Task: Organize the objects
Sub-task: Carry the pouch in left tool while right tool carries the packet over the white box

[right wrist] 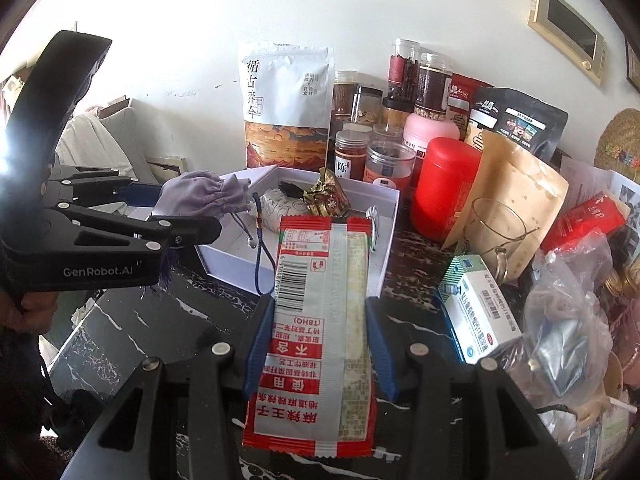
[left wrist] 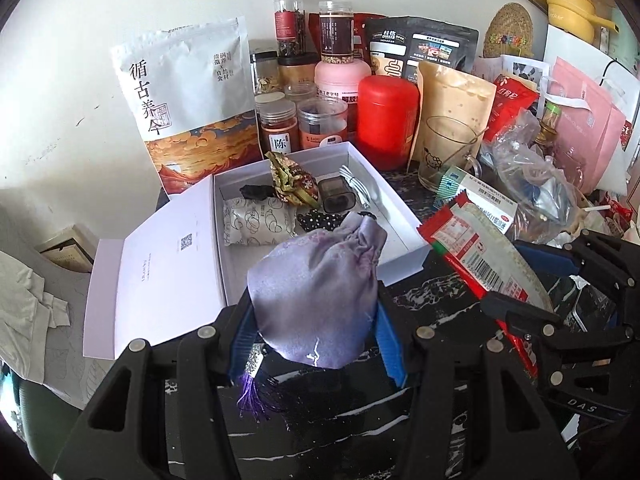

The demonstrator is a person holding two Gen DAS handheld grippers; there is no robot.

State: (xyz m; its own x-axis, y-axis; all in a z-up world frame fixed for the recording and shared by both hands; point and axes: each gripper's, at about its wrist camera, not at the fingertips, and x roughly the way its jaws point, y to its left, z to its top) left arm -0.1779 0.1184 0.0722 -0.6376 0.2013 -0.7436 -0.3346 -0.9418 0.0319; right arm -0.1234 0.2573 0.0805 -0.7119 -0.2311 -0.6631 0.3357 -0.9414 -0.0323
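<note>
Tabletop (right wrist: pixel 120 332): black stone veined white, set against a plain white wall (left wrist: pixel 80 92); bare near edge in front, back and right side crowded.
White box (left wrist: pixel 404 256): shallow, rigid card, open, its lid (left wrist: pixel 160 280) lying flat beside it; holds small wrapped items, with free floor along its right wall.
White pouch (left wrist: pixel 188 96): tall, matte, upright behind the box.
Red canister (left wrist: pixel 388 120): smooth plastic cylinder, beside a clear glass mug (left wrist: pixel 448 152).
Left tongs (left wrist: pixel 316 340): blue pads pinching a lilac satin drawstring pouch (left wrist: pixel 316 292), held above the box's near edge.
Right tongs (right wrist: pixel 316 344): clamped on a long red-and-clear snack packet (right wrist: pixel 316 320), raised before the box.
</note>
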